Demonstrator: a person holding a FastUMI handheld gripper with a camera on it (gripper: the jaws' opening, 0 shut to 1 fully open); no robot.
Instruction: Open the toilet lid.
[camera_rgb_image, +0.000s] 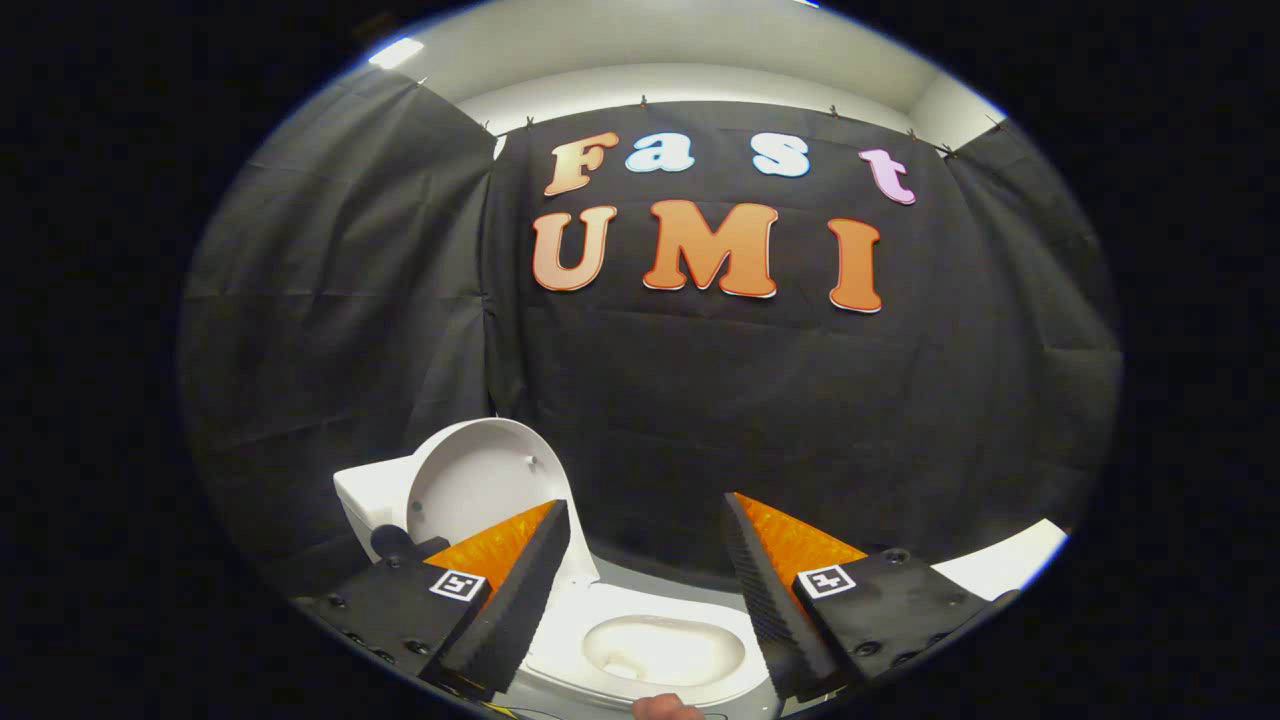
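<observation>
Fingers spread (empty), toilet lid upright, black cloth wall

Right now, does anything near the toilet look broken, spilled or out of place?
Nothing stands out. The toilet lid stands raised against the tank, the bowl looks clean, and the gripper is open, holding nothing.

Lid upright behind bowl, seemingly.
</observation>
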